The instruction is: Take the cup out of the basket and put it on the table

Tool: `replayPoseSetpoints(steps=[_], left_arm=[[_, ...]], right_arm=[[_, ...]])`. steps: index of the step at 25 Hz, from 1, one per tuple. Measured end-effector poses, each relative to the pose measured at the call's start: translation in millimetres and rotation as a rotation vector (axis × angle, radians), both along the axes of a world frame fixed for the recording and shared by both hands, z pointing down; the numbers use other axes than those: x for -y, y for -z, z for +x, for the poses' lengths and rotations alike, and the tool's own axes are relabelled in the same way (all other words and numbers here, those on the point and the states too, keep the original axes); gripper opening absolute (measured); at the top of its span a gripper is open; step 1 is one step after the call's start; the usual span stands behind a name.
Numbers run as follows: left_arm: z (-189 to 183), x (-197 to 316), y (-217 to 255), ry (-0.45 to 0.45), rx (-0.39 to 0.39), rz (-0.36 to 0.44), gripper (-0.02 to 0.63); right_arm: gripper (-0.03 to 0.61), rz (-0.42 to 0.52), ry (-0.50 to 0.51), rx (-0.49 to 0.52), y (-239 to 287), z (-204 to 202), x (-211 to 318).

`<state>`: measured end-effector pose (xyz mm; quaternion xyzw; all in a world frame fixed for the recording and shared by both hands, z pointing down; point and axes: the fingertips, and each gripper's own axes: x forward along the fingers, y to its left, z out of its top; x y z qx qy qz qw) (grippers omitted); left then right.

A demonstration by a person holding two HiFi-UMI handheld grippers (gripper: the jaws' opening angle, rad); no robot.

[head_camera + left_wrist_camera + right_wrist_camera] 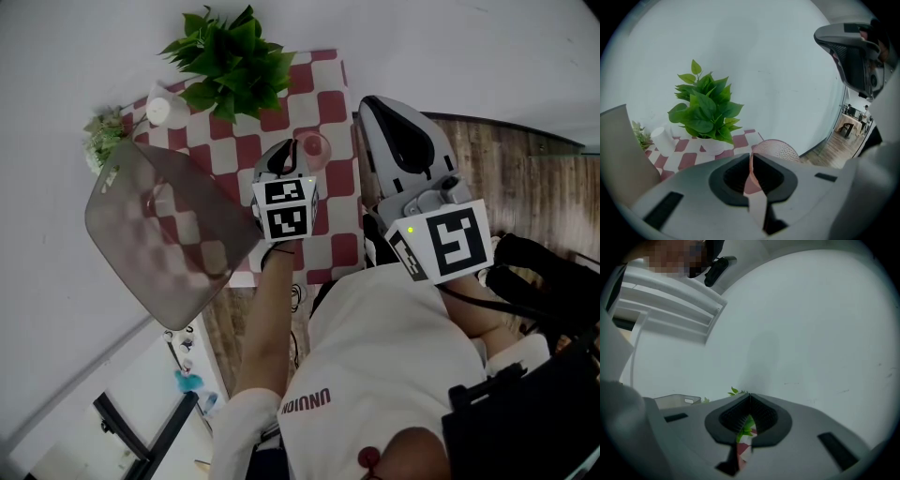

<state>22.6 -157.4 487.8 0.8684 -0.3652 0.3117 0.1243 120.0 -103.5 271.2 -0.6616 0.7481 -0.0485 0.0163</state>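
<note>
A: Status check: where's your pink cup point(316, 148)?
B: Pinched by its wall in your left gripper point(751, 164), over the checkered cloth point(330, 105) near its right edge, outside the grey basket point(169, 234)
A: Right gripper point(749, 401)?
B: Clenched, empty

The basket point(169, 234) lies on the left part of the surface point(333, 108) and reaches past its near left corner. Behind the basket, at the far left edge, stands a small sprig plant point(101, 136), with a small container point(159, 110) just to its right. The potted plant point(230, 61) stands at the far edge, right of the container. The cup point(314, 148) is right of the basket, over the middle of the surface, at the tip of the left tongs point(298, 161). The right tongs point(375, 105) are further right, above the surface's right edge, beside the floor point(525, 178).
</note>
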Motion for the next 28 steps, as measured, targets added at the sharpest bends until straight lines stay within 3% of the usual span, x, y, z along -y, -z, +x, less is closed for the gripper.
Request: replayPoseSetpoints(steps=[28], left_arm=[[-11, -16, -43, 0.017, 0.059, -0.117, 0.034]], right_arm=[[0.018, -0.009, 0.007, -0.002, -2, -2, 3]])
